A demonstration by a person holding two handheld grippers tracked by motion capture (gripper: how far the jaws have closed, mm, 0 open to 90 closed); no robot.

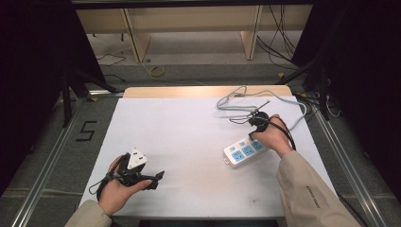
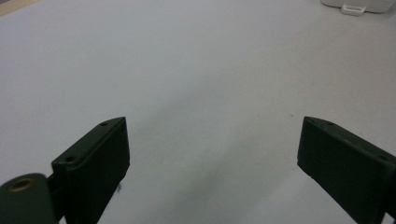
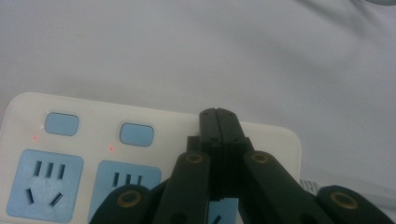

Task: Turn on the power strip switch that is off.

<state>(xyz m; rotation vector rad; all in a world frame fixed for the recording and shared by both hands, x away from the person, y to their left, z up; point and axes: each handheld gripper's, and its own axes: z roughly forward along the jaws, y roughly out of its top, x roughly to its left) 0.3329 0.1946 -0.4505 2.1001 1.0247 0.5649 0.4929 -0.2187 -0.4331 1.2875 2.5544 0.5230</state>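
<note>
A white plastic power strip with pale blue sockets and switch buttons (image 1: 245, 151) is seen lying on the white table surface (image 1: 189, 137), at its right side, with a grey cable (image 1: 236, 101) looped beyond it. The right gripper (image 3: 218, 113) is held over the strip's end with its black jaws pressed together and nothing between them, the tips poised above the third switch. Two small red lamps are lit beside the buttons. The left gripper (image 1: 158, 176) is held well apart, near the left front edge, its jaws spread wide over bare table.
</note>
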